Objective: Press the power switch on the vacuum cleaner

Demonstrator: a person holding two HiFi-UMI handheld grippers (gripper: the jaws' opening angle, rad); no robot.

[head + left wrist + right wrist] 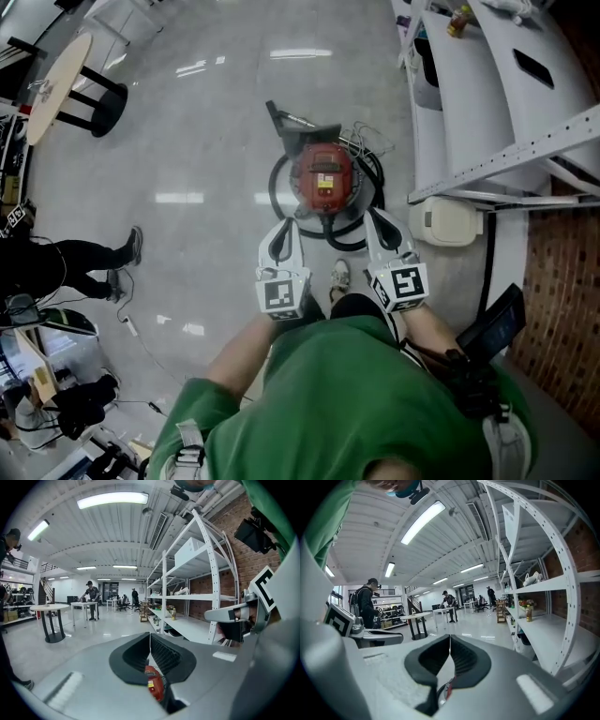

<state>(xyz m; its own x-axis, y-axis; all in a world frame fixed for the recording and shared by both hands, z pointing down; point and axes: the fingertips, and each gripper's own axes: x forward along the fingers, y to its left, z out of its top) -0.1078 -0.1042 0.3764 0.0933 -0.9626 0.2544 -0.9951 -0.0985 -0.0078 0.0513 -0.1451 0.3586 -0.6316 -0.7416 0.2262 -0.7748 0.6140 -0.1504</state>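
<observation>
Two claws are out in front of me, side by side over the glossy pale grey floor [187, 141]. My left claw [284, 229] has its black ribbed pads pressed together at the tips, as the left gripper view shows [150, 641], with nothing pinched between them. My right claw [379, 221] is the same, its pads meeting at the tips and holding nothing [450, 641].

The round red vacuum cleaner with a black top handle [323, 178] stands on the floor just beyond both claws, between their tips in the head view, and neither claw touches it. A black hose [278, 178] loops around its body. Through the gap below the left pads a piece of its red shell shows [153, 682]; under the right pads only a red sliver [447, 689]. I cannot make out which part of its top is the power switch.

My pale shoe [340, 276] sits near the vacuum cleaner, between the claws. White metal shelving [487, 103] runs along the right. Far left stands a round light-topped desk on a black pedestal [58, 82], and a person in dark clothes [66, 258] stands at the left.
</observation>
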